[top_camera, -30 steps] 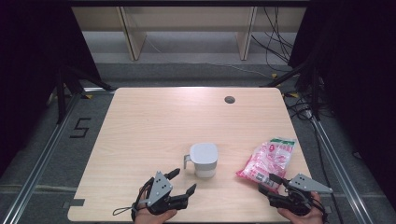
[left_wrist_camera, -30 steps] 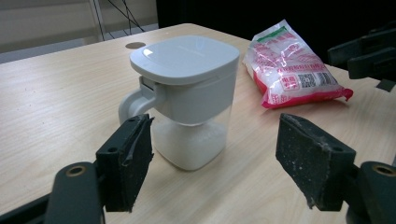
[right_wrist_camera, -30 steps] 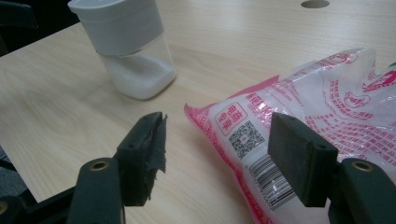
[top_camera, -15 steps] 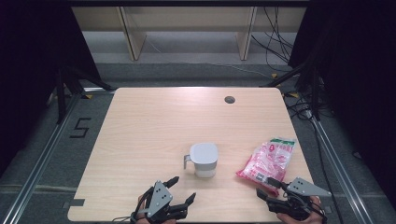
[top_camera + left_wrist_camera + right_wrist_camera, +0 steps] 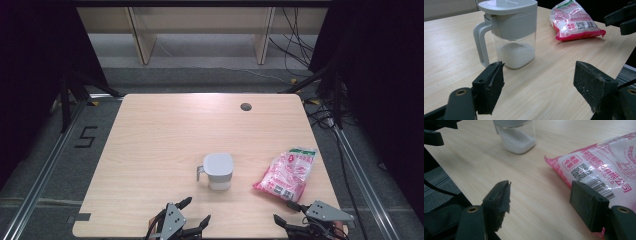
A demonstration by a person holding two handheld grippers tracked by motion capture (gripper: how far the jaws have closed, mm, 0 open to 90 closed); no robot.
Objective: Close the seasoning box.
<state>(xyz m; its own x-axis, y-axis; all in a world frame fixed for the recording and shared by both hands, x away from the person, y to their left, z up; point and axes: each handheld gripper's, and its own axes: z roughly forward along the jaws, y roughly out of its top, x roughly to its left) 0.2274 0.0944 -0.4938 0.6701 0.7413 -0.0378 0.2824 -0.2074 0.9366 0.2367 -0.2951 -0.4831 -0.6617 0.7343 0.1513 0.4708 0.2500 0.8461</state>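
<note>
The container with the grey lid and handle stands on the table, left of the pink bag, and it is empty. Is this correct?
Not quite. The container is not empty: the left gripper view shows white powder filling its clear lower part. The rest holds: it has a grey lid and handle and stands on the table, left of the pink bag in the high view.

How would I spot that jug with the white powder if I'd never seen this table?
Start at the wooden table and look toward its near edge, just ahead of the two grippers. The jug stands upright there, left of the pink bag. It alone has a grey lid, a side handle and a clear base holding white powder.
</note>
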